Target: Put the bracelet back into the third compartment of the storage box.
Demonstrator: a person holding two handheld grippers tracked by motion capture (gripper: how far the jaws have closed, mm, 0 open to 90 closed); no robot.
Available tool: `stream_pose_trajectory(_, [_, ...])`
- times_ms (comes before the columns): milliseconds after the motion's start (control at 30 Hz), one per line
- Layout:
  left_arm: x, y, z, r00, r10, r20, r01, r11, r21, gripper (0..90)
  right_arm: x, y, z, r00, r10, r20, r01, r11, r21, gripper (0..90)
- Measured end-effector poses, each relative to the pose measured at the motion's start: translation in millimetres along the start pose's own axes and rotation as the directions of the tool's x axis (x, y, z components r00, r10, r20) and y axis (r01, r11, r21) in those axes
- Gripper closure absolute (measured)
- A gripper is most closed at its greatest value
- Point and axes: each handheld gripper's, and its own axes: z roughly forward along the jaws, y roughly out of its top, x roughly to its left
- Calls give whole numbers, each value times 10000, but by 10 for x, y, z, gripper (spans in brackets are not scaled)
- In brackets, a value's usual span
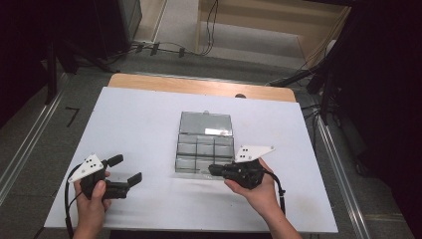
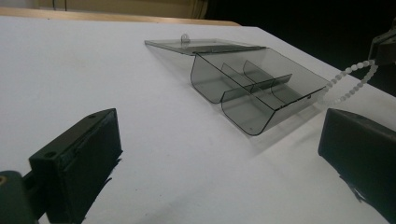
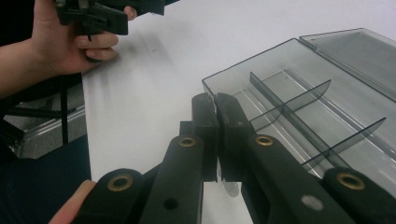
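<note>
A clear grey plastic organiser box (image 1: 205, 144) lies open mid-table with its lid (image 1: 205, 123) folded back flat; its divided compartments (image 3: 299, 116) hold nothing I can see. My right gripper (image 1: 213, 169) is at the box's near edge with its jaws shut (image 3: 215, 100). In the left gripper view a looped string of white beads (image 2: 350, 81) hangs from it toward the box's near corner (image 2: 322, 95). My left gripper (image 1: 126, 169) rests low at the table's near left, open (image 2: 222, 126) with nothing between its jaws, pointing toward the box.
A white sheet (image 1: 139, 124) covers the table, and a bare wooden strip (image 1: 199, 85) shows along the far edge. Cables (image 1: 164, 49) lie on the floor beyond. Dark curtains (image 1: 383, 99) stand to the right. The person's left hand (image 3: 70, 46) grips the left gripper's handle.
</note>
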Motion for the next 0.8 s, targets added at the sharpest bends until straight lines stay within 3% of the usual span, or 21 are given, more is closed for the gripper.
stream_pose_trajectory(800, [-12,2,6,10000,30,-12,-30,10000,12,0,-170,102,-182,9989,190,432,-160,9975,-689,857])
